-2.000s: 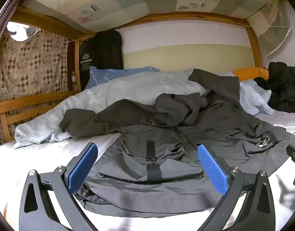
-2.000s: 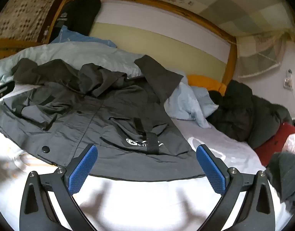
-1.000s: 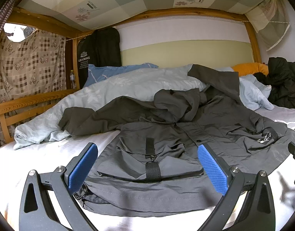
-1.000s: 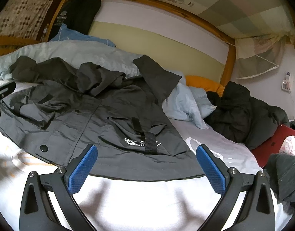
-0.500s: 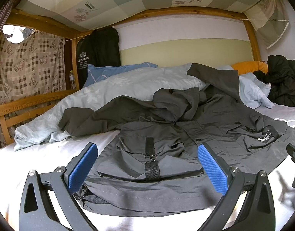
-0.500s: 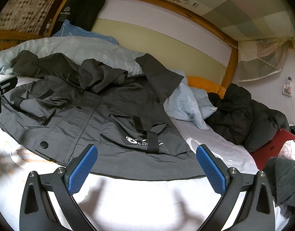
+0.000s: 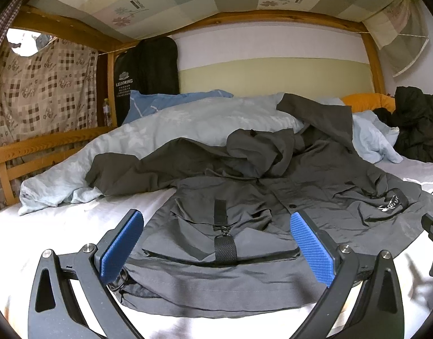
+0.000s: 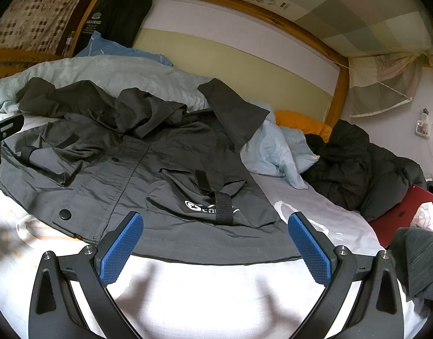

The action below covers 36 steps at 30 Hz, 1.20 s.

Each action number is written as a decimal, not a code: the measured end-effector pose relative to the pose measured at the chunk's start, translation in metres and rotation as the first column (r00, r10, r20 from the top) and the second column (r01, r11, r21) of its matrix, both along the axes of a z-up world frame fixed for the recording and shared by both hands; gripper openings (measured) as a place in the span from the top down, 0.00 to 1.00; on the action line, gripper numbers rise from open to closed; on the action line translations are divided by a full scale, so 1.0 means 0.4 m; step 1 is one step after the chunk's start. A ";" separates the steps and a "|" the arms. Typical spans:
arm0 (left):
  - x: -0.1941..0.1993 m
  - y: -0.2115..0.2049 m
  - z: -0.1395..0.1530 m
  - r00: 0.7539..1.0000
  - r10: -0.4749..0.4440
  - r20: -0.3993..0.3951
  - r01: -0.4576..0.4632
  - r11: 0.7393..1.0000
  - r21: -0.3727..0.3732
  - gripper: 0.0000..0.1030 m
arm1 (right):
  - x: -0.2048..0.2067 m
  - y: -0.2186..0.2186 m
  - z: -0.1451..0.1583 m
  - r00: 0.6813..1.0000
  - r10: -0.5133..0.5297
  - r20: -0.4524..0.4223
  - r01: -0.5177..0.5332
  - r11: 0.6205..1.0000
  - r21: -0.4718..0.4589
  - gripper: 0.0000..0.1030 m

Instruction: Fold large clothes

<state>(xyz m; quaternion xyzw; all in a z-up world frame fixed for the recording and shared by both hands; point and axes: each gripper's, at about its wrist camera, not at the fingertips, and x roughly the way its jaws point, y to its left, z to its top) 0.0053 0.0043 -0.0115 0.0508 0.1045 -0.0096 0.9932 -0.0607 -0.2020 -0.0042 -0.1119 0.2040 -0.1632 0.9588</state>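
A large dark grey jacket [image 7: 244,197] lies spread front-up on the white bed sheet [image 7: 47,226], hem towards me, hood bunched at the far end, sleeves resting on the duvet. It also shows in the right wrist view [image 8: 148,169]. My left gripper [image 7: 216,243] is open and empty above the jacket's left pocket near the hem. My right gripper [image 8: 215,243] is open and empty above the hem by the pocket with the white logo [image 8: 199,207].
A pale blue duvet [image 7: 188,124] lies behind the jacket. A black puffy coat [image 8: 357,169], an orange pillow [image 8: 298,123], a red laptop [image 8: 400,214] and dark cloth [image 8: 417,257] sit at the right. A wooden bed rail [image 7: 32,147] runs along the left.
Both grippers have drifted slightly, and the right view has tilted a little. The jacket lies as before and both grippers stay open.
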 end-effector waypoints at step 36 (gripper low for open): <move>-0.012 0.017 0.015 1.000 0.001 0.021 0.000 0.999 -0.034 0.00 | 0.000 -0.003 0.001 1.000 0.003 0.000 -0.003 1.000 0.006 0.00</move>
